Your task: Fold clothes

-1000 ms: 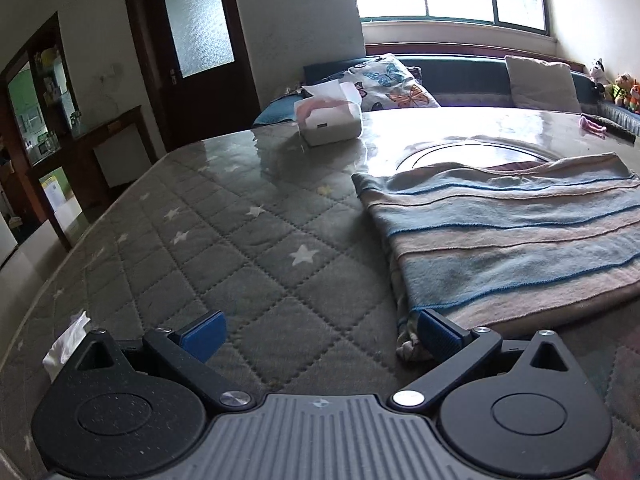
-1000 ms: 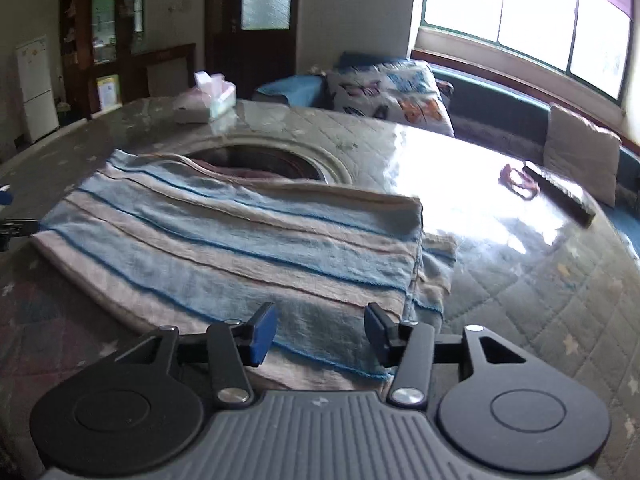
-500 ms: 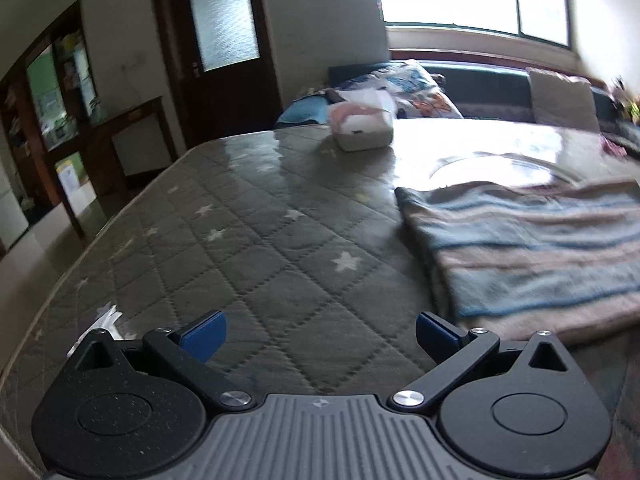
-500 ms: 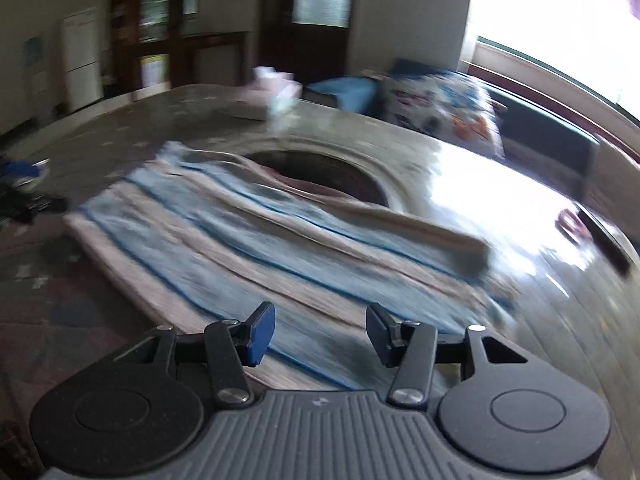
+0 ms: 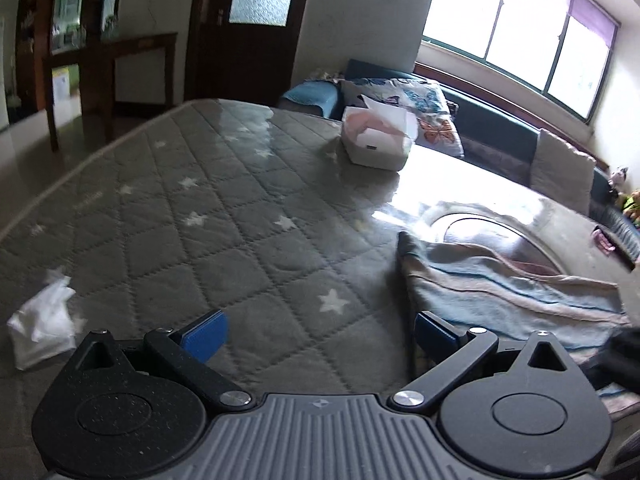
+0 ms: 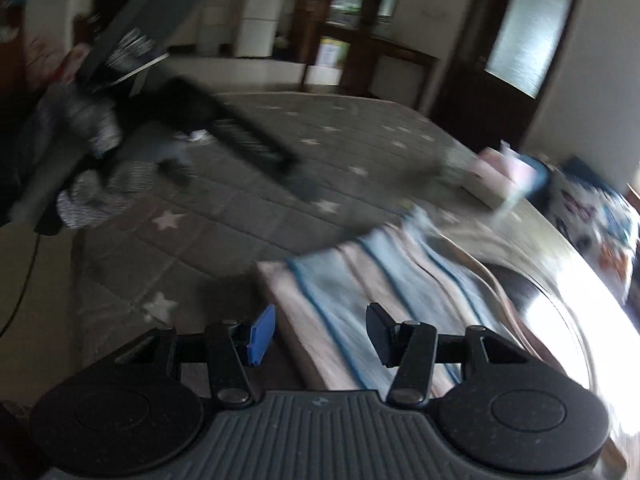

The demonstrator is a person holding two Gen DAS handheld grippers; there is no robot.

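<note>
We have the quilted table (image 5: 224, 216) under both cameras, and the striped cloth (image 5: 508, 300) lies folded flat on it, on the window side of the tissue box (image 5: 378, 142) and partly over the round inset (image 5: 492, 236). Its stripes run along its long axis, away from the near short edge. The right gripper (image 6: 320, 332) hangs just over that near edge, jaws moderately apart and empty, so we judge it the nearer arm for the next pinch. The left gripper (image 5: 320, 334) has its jaws wide and empty, with the cloth's corner just beside its right finger (image 5: 434, 330). A crumpled tissue (image 5: 42, 326) sits well apart, at the table's near edge. Against a second ago, both grippers have swung leftward: the right one now looks down the stripes from the end, and the left sees less cloth.
</note>
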